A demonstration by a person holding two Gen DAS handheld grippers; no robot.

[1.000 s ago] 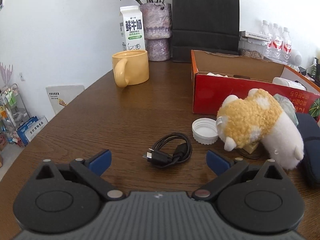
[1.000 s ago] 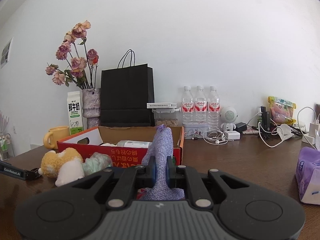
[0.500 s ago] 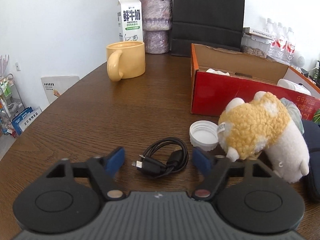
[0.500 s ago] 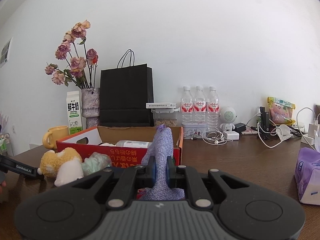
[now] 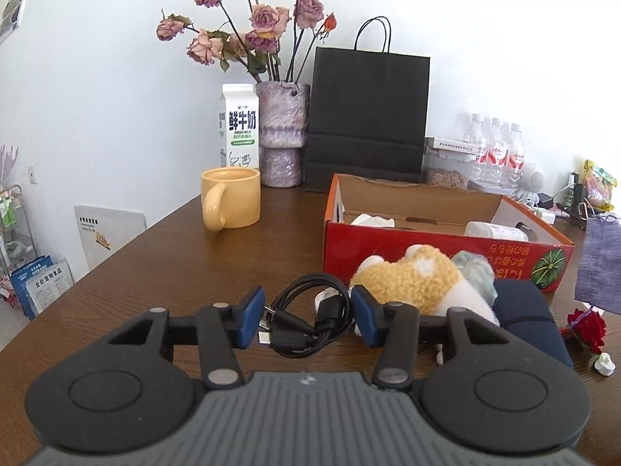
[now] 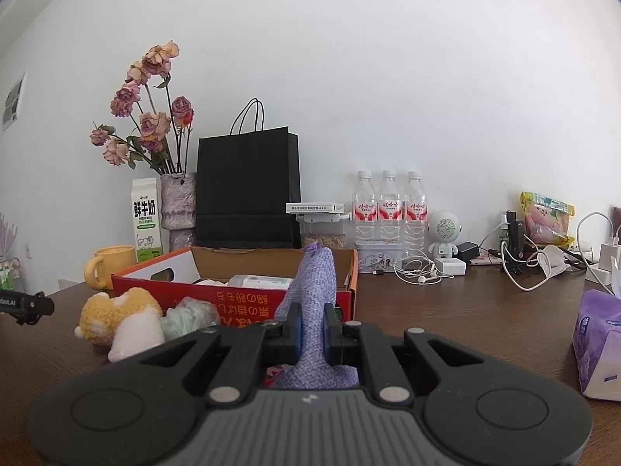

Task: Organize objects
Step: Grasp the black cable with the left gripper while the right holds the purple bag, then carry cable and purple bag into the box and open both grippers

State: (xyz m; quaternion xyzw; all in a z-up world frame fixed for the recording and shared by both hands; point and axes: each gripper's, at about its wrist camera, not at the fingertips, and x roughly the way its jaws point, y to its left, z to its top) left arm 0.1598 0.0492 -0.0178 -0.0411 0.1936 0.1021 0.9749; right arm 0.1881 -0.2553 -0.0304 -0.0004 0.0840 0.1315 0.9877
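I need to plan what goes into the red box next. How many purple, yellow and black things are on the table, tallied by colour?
Purple: 3 - vase, cloth pouch, tissue pack
Yellow: 2 - mug, plush toy
Black: 2 - paper bag, coiled cable
Total: 7

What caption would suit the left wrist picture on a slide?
The left gripper closed on a coiled black cable, lifted before a plush toy and red cardboard box.
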